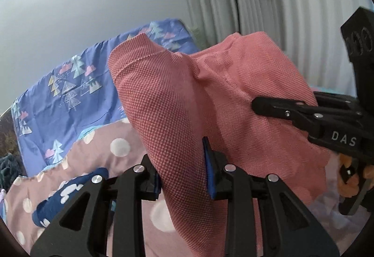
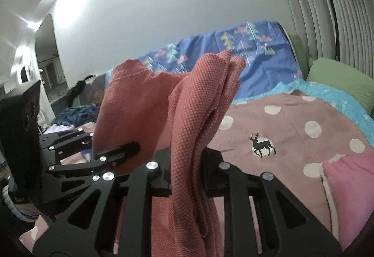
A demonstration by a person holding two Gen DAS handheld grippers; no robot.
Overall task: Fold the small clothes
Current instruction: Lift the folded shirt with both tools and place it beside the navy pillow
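Observation:
A coral-pink knit garment [image 1: 187,97] hangs in the air between both grippers, above the bed. My left gripper [image 1: 182,170] is shut on one part of it, with the cloth pinched between the blue pads. My right gripper [image 2: 187,170] is shut on a bunched edge of the same garment [image 2: 196,111]. In the left wrist view the right gripper [image 1: 315,116] shows at the right, against the cloth. In the right wrist view the left gripper [image 2: 93,158] shows at the left, holding the cloth. The garment's lower part hangs down out of view.
Below lies a mauve polka-dot blanket [image 2: 292,130] with a deer print. A blue tree-print sheet [image 1: 70,93] covers the back. A navy patterned garment [image 1: 70,191] lies at the left, a pink one [image 2: 348,189] at the right, a green pillow [image 2: 339,79] by the curtain.

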